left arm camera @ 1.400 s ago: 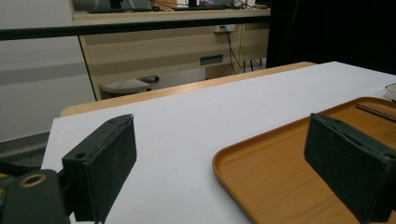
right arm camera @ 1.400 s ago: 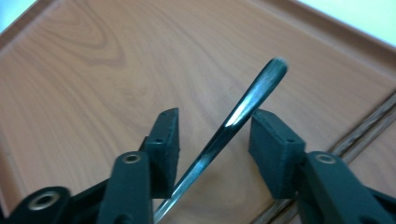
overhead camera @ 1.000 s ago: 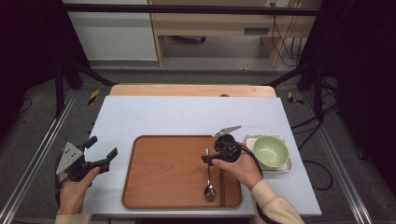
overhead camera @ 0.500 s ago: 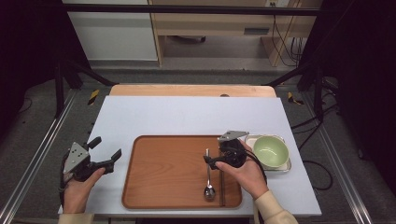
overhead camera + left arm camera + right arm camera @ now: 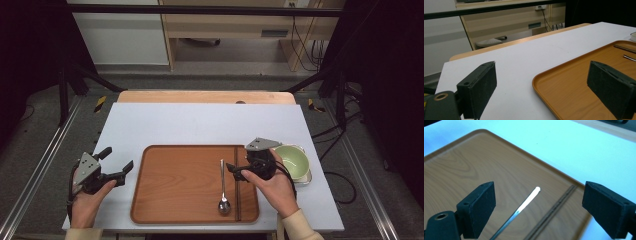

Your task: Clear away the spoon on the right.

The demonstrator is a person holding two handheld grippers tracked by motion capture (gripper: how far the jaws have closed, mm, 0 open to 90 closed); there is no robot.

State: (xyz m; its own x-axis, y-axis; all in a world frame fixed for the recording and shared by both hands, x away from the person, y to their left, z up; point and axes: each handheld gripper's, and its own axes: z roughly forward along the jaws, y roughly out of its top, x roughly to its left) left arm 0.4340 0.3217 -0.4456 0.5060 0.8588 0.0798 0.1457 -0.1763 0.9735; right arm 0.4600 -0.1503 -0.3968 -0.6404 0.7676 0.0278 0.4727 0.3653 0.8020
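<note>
A metal spoon (image 5: 223,186) lies on the wooden tray (image 5: 180,185), handle pointing away from me, beside a pair of dark chopsticks (image 5: 236,187). My right gripper (image 5: 233,171) hovers just right of the spoon handle, jaws pointing left. Its jaws have just been opening, and the pads grip nothing. In the right gripper view (image 5: 541,206) the spoon handle (image 5: 526,202) and chopsticks (image 5: 554,212) lie on the tray (image 5: 474,170) below the open jaws. My left gripper (image 5: 119,158) is open over the white table left of the tray, and is empty in its own view (image 5: 544,92).
A green bowl (image 5: 292,161) sits on a small pale dish right of the tray, close behind my right hand. The white tabletop (image 5: 200,125) stretches beyond the tray to a wooden far edge. The left gripper view shows the tray's corner (image 5: 574,82).
My right gripper has let go of the spoon handle and drawn back to the right and upward, toward the bowl. The spoon stays flat on the tray. The left gripper has barely moved.
</note>
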